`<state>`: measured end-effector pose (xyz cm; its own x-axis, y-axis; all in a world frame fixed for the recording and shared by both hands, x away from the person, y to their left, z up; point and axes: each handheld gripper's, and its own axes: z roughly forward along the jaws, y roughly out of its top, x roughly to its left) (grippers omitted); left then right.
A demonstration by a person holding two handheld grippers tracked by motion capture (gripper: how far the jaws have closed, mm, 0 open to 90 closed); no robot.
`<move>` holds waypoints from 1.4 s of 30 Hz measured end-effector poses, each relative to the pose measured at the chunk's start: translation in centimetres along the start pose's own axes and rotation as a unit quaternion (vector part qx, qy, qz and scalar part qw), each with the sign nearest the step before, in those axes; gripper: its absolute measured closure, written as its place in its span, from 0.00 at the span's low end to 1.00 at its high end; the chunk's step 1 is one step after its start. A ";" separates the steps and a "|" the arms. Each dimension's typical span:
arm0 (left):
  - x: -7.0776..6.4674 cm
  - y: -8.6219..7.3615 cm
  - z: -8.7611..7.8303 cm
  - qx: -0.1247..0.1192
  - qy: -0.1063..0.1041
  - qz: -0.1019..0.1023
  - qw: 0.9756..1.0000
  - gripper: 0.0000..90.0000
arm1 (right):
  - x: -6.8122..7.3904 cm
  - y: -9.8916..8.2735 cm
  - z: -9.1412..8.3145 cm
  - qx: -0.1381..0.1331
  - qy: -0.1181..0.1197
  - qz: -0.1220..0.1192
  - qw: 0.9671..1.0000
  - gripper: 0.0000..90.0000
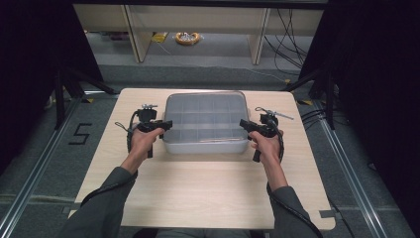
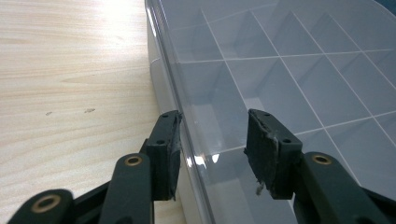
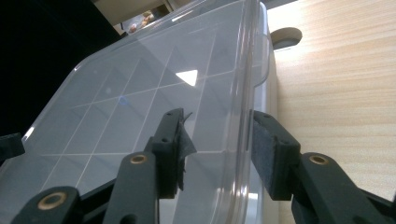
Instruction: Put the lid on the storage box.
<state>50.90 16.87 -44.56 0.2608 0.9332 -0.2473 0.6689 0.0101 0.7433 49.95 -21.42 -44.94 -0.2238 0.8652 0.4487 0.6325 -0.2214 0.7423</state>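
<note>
A clear plastic box (image 1: pixel 205 121) with a shut lid and several empty compartments lies on the wooden table (image 1: pixel 198 188), toward its far side. My left gripper (image 1: pixel 166 124) is at the box's left edge. In the left gripper view its jaws (image 2: pixel 212 126) straddle the rim of the box (image 2: pixel 280 70), one pad outside the wall and the other over the lid with a gap. My right gripper (image 1: pixel 243 124) is at the right edge. Its jaws (image 3: pixel 217 123) straddle that rim of the box (image 3: pixel 140 102) the same way. Neither pair of pads presses on it.
The near half of the table lies bare in front of the person's forearms. A round cut-out (image 3: pixel 286 37) sits in the tabletop beside the box. Beyond the table are wooden furniture legs, a yellow roll (image 1: pixel 187 38) and cables on the floor. Black stands flank the table.
</note>
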 end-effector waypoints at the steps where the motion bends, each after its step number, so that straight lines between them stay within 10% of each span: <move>1: 0.0 0.0 0.0 0.001 0.000 0.002 1.000 0.61 | 0.2 0.0 0.0 -0.001 -0.003 0.012 1.000 0.64; 8: 0.0 0.0 0.0 0.001 -0.002 -0.003 1.000 0.61 | 0.3 0.1 -0.1 0.009 -0.001 0.018 1.000 0.64; 13: 0.0 -0.1 0.1 0.001 0.001 0.002 1.000 0.60 | 0.2 0.8 -0.4 0.002 -0.039 -0.061 0.997 0.65; 21: 0.2 -0.1 0.1 0.003 -0.006 -0.020 1.000 0.60 | -0.3 0.2 -0.6 0.018 -0.027 -0.018 0.999 0.66; 29: 0.3 -0.3 -0.9 -0.014 -0.031 -0.059 0.998 0.49 | -1.0 0.2 -0.9 0.005 -0.016 -0.042 0.999 0.65; 42: -0.8 -0.8 -4.3 -0.020 -0.077 -0.022 0.997 0.38 | 0.3 0.1 -3.0 0.006 -0.013 -0.044 0.999 0.56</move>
<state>47.16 17.71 -42.27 0.3380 0.8650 -0.3709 0.6541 0.0675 0.7534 47.76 -22.49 -43.21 -0.2597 0.8920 0.3700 0.6197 -0.1399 0.7723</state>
